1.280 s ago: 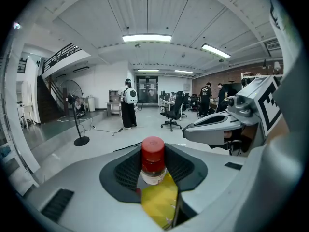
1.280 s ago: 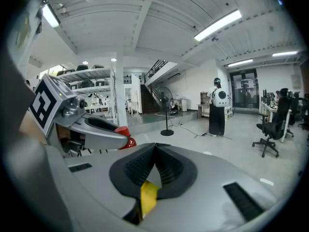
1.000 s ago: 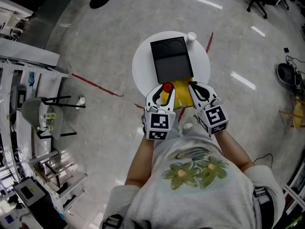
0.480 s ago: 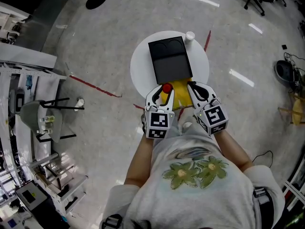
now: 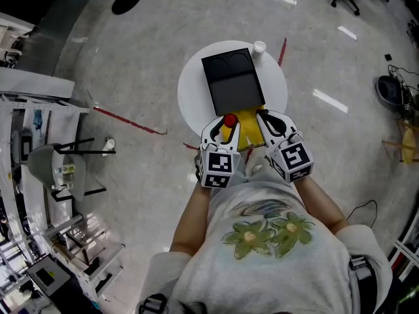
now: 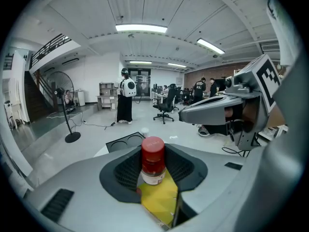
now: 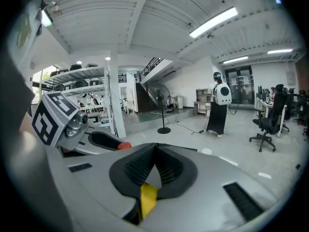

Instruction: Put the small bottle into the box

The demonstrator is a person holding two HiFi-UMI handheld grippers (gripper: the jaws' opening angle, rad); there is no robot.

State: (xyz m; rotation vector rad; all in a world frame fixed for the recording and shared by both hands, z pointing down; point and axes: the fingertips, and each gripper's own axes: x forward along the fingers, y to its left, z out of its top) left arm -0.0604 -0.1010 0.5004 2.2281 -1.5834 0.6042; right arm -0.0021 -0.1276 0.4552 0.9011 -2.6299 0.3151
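The left gripper's dark ribbed pads close on the small bottle from either side, holding it low on its body. The red cap rises clear above the jaws. The bottle stands upright, with its long axis vertical and crosswise to the reach of the jaws. From the head view only its cap shows, pointing up at the camera. Under and behind it lies a yellow sheet. The right gripper's jaws are pressed together, with an edge of that yellow sheet pinched between them. In the head view both grippers sit side by side at the near rim of the round white table, the left gripper and right gripper angled slightly toward each other. Their marker cubes face up, and both forearms reach forward from the body. The yellow sheet spans the gap between them. Just beyond it the black box lies open on the table, apart from the bottle. A small white cap sits by its far corner.
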